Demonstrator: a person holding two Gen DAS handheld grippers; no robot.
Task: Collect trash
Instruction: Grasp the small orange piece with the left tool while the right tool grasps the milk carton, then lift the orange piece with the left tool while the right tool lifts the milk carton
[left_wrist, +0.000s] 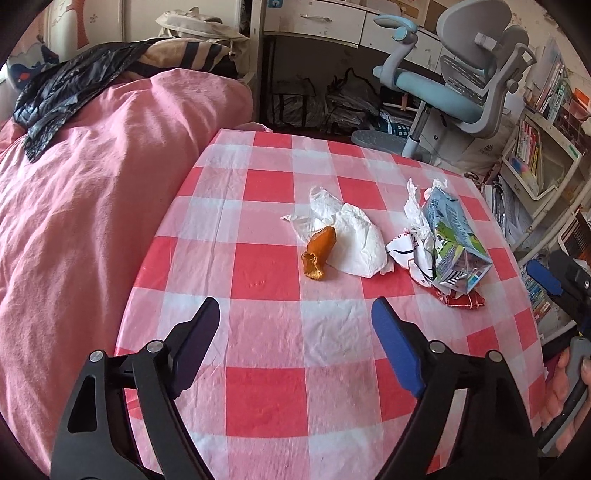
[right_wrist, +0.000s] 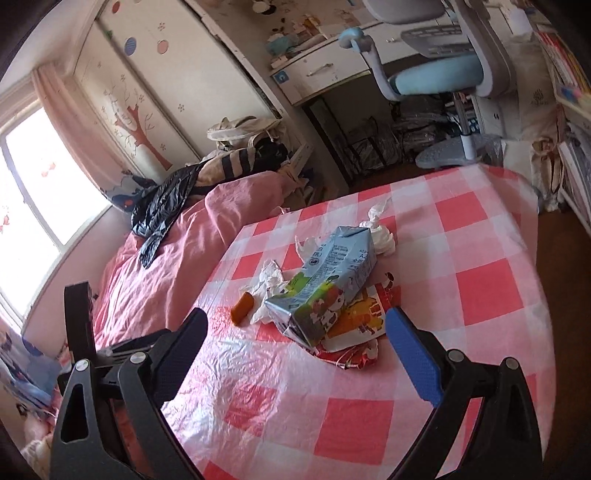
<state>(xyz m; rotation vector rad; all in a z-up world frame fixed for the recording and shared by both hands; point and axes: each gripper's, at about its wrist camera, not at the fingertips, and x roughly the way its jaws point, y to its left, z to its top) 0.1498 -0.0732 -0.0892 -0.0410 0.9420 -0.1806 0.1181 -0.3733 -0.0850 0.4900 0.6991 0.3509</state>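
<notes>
surface: checked red-and-white cloth (left_wrist: 266, 273) covers it; trash sits in a loose cluster toward the far half
left gripper (left_wrist: 295, 325): jaws spread apart, nothing between them, above bare cloth on the near side of the trash; one black pad, one blue pad
right gripper (right_wrist: 295, 328): jaws spread wide, nothing pinched; the carton's near end shows in the gap between the pads, can't tell if anything touches
right gripper in left view: dark body with blue pad at the right edge (left_wrist: 554, 280), person's hand (left_wrist: 565, 391) on its handle below
orange peel (left_wrist: 318, 254): curled piece lying on the cloth, its far tip resting on the tissue
tissue (left_wrist: 354, 236): white, crumpled, just right of the peel
milk carton (right_wrist: 325, 280): light blue, crushed, lying on its side, cartoon print on the near end; lies over the wrapper
wrapper (right_wrist: 364, 317): red and yellow, shiny, flattened under the carton, edges sticking out on the near side
more tissue (right_wrist: 380, 229): white twisted wad just behind the carton's far end
torn white paper (left_wrist: 410, 251): with black marks, against the carton's left side
bed (left_wrist: 92, 206): pink cover, directly left of the surface
black plastic bag (left_wrist: 62, 88): crumpled on the far end of the bed, well apart from the trash
desk chair (left_wrist: 450, 81): blue and grey, beyond the surface
</notes>
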